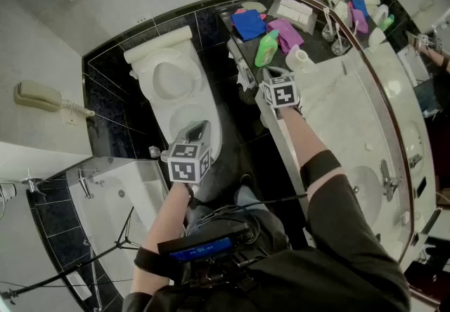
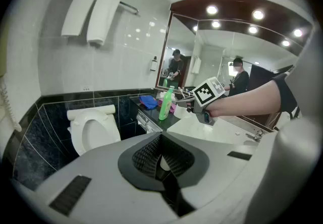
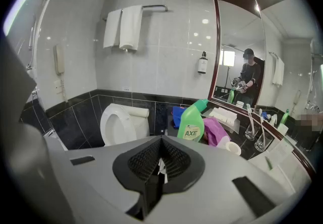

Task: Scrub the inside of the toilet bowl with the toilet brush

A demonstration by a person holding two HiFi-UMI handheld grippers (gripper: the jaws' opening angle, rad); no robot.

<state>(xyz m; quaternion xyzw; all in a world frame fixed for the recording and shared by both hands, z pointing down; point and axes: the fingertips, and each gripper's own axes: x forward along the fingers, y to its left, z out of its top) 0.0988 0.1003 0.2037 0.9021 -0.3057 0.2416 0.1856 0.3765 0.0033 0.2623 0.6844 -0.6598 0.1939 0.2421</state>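
Head view, toilet (image 1: 172, 82): white, against the black tiled wall, lid raised, so the bowl lies open for scrubbing.
Head view, left gripper (image 1: 199, 129): held in front of the toilet, tipped down toward the bowl, probably only waiting.
Head view, right gripper (image 1: 269, 76): raised over the counter (image 1: 337, 93) at the edge nearest the toilet, just short of the green bottle (image 1: 267, 47) at the far corner.
Left gripper view, claw: pressed together on nothing; toilet low at left, looking clean and glossy.
Right gripper view, claw: likewise closed and empty; green bottle and purple cloth (image 3: 214, 132) just beyond, toilet to their left.
Toilet brush: made out in no view, so likely not yet fetched, hence both claws empty.
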